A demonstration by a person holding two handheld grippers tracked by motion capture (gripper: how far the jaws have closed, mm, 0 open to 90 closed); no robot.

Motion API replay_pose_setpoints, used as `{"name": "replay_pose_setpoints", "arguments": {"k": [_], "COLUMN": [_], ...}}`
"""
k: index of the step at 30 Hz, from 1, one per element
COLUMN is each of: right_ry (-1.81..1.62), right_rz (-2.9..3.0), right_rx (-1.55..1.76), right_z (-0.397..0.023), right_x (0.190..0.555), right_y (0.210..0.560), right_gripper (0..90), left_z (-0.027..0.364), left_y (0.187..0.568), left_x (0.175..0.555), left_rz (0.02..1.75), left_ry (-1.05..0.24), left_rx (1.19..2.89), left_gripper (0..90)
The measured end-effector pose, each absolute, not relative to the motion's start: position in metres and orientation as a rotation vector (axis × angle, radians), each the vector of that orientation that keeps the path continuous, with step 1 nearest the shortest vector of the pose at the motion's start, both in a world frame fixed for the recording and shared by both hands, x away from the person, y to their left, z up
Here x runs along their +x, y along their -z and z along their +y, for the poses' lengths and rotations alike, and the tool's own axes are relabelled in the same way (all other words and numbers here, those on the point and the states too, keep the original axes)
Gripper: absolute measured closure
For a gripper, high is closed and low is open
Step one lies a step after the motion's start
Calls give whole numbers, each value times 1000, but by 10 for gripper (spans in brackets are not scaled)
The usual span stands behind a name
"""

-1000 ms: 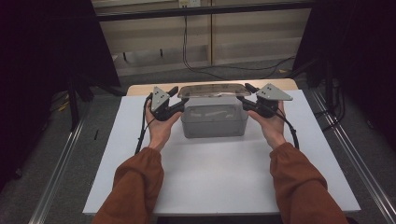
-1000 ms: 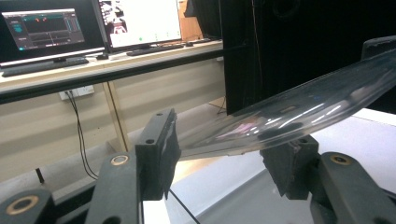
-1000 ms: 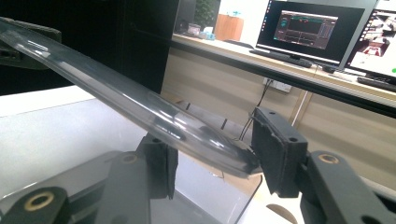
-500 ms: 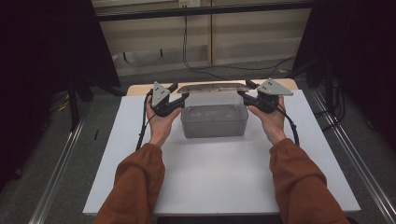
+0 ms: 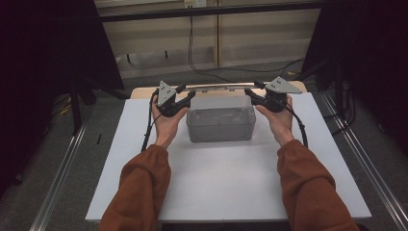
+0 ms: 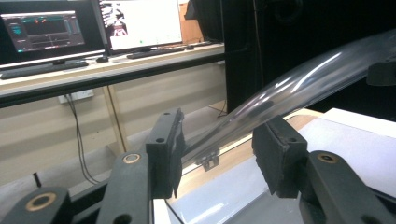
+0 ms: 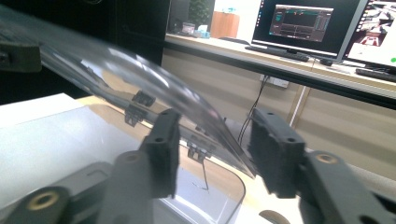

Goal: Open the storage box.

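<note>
A clear plastic box [image 5: 220, 124] stands open on the white tabletop [image 5: 226, 183]. Its clear lid [image 5: 221, 88] hangs tilted above the box's far rim, held by its two ends. My left gripper [image 5: 186, 95] grips the left end and my right gripper [image 5: 250, 94] the right end. In the left gripper view the lid [image 6: 303, 79] runs down into my left gripper [image 6: 219, 154], whose jaws have just been closing on it. In the right gripper view the lid [image 7: 116, 70], with small clips on its edge, ends between the jaws of my right gripper [image 7: 212, 149].
A beige board [image 5: 298, 86] lies along the table's far edge behind the box. Metal rails [image 5: 62, 178] run along both sides of the table. A desk with monitors [image 7: 303, 23] and a keyboard stands beyond, and cables hang down its front.
The lid has come up off the box and sits a little higher and farther back. Both hands have shifted slightly with it, and the box's inside now shows.
</note>
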State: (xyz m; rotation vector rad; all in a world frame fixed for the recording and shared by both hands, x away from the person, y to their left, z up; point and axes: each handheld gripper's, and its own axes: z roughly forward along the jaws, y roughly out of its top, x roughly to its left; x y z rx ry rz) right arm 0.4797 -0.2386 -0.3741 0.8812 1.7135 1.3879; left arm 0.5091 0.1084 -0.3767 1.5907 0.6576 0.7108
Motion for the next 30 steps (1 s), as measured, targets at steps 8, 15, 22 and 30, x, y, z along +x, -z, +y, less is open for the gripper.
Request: {"name": "replay_pose_setpoints", "arguments": {"k": [8, 15, 22, 30], "right_ry": [-1378, -1396, -1419, -1442], "right_rz": [1744, 1734, 1721, 1703], "right_rx": [871, 883, 895, 916], "right_z": [-246, -244, -245, -246], "right_x": [486, 492, 497, 504], "right_y": [376, 376, 375, 372], "right_gripper": [614, 642, 648, 658], "left_z": [112, 111, 109, 111], "left_y": [375, 376, 378, 375], "left_x": [515, 519, 529, 536], "left_rz": [664, 680, 691, 698], "left_ry": [-696, -701, -709, -722], "left_rx": [1617, 1603, 1617, 1633], "left_gripper": [573, 590, 590, 623]}}
